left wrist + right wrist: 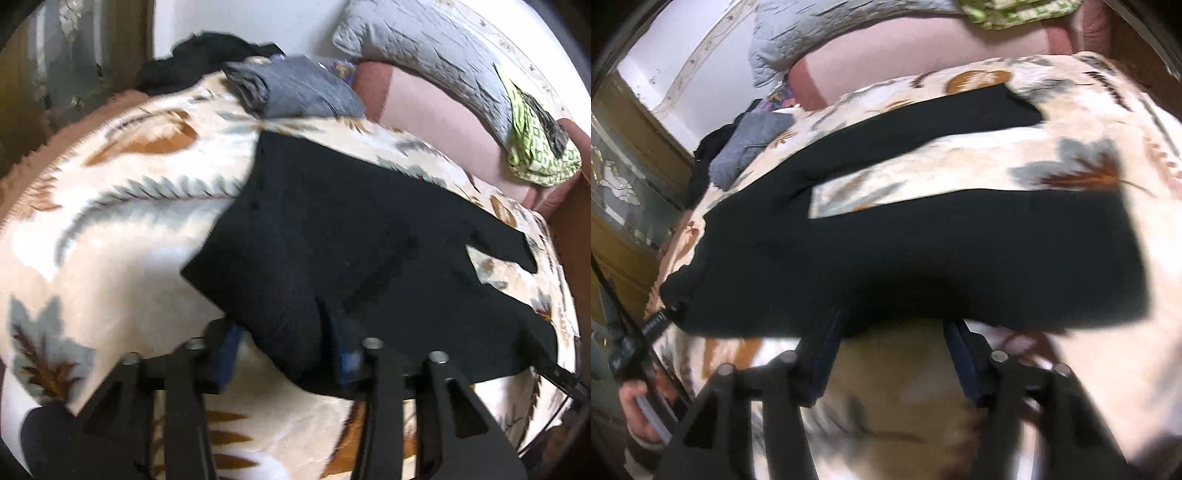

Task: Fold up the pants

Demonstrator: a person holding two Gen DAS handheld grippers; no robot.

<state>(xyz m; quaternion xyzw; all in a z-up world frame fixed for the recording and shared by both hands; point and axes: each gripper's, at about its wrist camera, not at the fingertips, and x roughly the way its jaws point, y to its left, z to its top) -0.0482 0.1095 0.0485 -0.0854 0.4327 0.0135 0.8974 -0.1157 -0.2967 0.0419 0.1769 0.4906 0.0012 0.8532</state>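
Note:
Black pants (332, 229) lie spread on a leaf-patterned blanket (122, 229), the two legs apart. In the left wrist view my left gripper (286, 354) stands at the near edge of the pants. A rounded fold of black cloth sits between its blue pads (229, 350), and I see no squeeze on it. Part of the right gripper (561, 380) shows at the far right edge of the cloth. In the right wrist view my right gripper (894, 350) is open at the near edge of the pants (905, 266), with only blanket (905, 387) in the gap between the fingers.
Folded grey clothes (295, 92) and a black heap (207, 55) lie at the far end of the blanket. A grey quilted pillow (424, 48) and a green patterned cloth (535, 140) rest on the pink sheet (436, 110). A hand (639, 406) holds the left gripper. A wooden cabinet (631, 192) stands alongside.

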